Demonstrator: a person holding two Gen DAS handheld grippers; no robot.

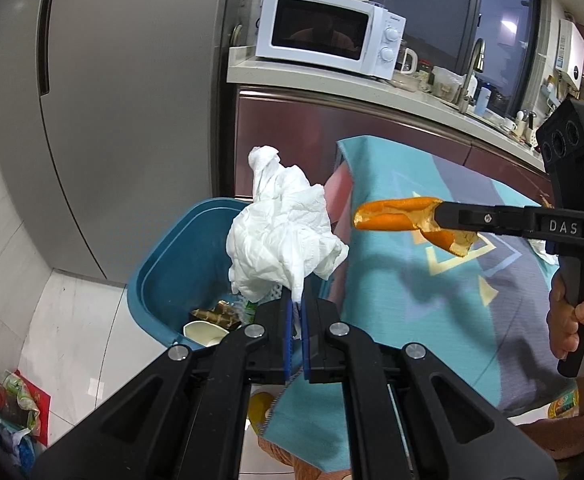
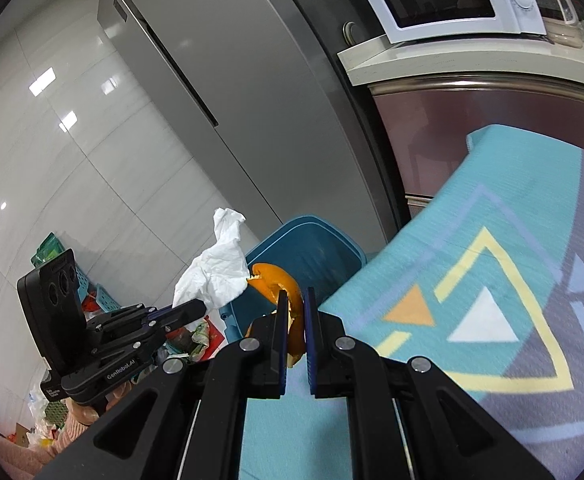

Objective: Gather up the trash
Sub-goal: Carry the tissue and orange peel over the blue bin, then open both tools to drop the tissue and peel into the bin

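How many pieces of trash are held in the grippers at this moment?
2. A crumpled white tissue is clamped in the left gripper, above the blue bin. An orange peel is clamped in the right gripper, beside it over the patterned cloth.

The tissue [image 1: 280,232] is crumpled white paper; the orange peel [image 1: 396,214] looks smooth outside, pithy inside. The bin [image 1: 160,276] is glossy blue plastic, the tablecloth [image 1: 432,280] matt woven cloth. The fridge [image 1: 132,100] is brushed grey metal, the floor [image 1: 76,320] glossy tile.
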